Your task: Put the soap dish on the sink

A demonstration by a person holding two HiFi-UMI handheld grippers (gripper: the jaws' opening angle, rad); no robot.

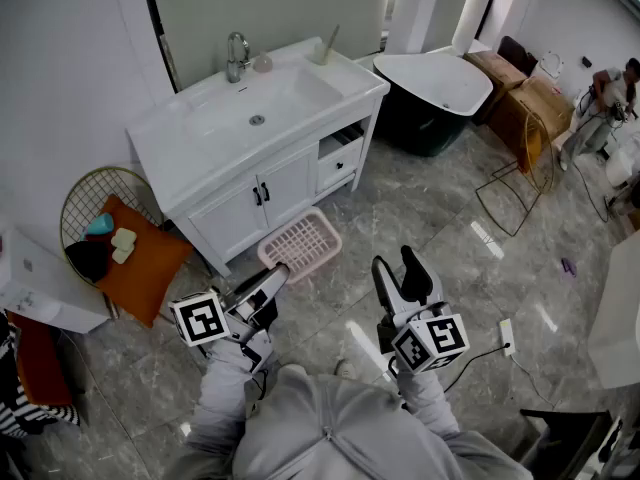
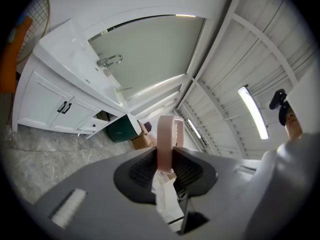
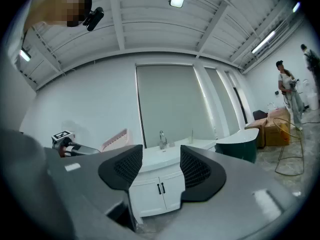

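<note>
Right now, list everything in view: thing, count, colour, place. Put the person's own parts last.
soap dish: 1, pink, held over the floor before the cabinet
sink: 1, white, atop the cabinet by the wall
faucet: 1, chrome, back of sink
cabinet: 1, white with black handles, under sink
bathtub: 1, white inside, dark outside, right of sink
wire chair: 1, gold, left of cabinet
cushion: 1, orange, on wire chair
cardboard boxes: at least 2, brown, beyond bathtub
bystander: 1, far right
left gripper: 1, grey, shut on soap dish
right gripper: 1, grey, open, empty
</note>
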